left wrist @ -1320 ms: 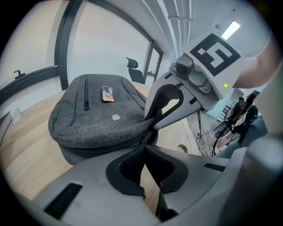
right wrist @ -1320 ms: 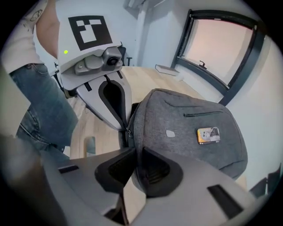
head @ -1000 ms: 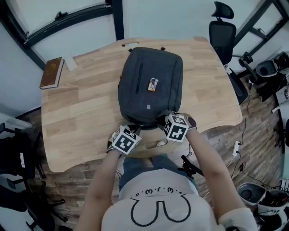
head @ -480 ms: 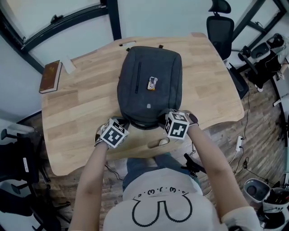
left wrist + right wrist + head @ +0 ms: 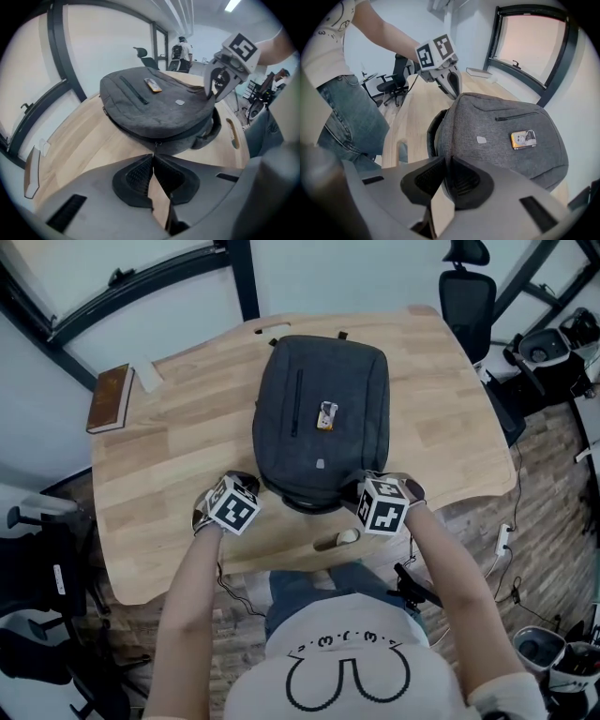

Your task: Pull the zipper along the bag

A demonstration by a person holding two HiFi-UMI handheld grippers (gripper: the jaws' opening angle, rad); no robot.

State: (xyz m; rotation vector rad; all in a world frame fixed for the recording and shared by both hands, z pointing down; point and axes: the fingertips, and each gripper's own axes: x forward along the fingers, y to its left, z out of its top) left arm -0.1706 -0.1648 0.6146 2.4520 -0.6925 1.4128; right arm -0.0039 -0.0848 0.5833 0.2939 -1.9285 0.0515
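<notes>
The gray bag (image 5: 323,418) lies flat in the middle of the wooden table (image 5: 169,456), with its near end close to the table's front edge. The left gripper (image 5: 153,157) has its jaws pressed together, pinching the little zipper pull (image 5: 155,144) at the bag's near left side. The right gripper (image 5: 446,161) pinches the cloth at the bag's near right corner. There is bare wood on both sides of the bag. A book (image 5: 111,397) sits far off by the left edge.
</notes>
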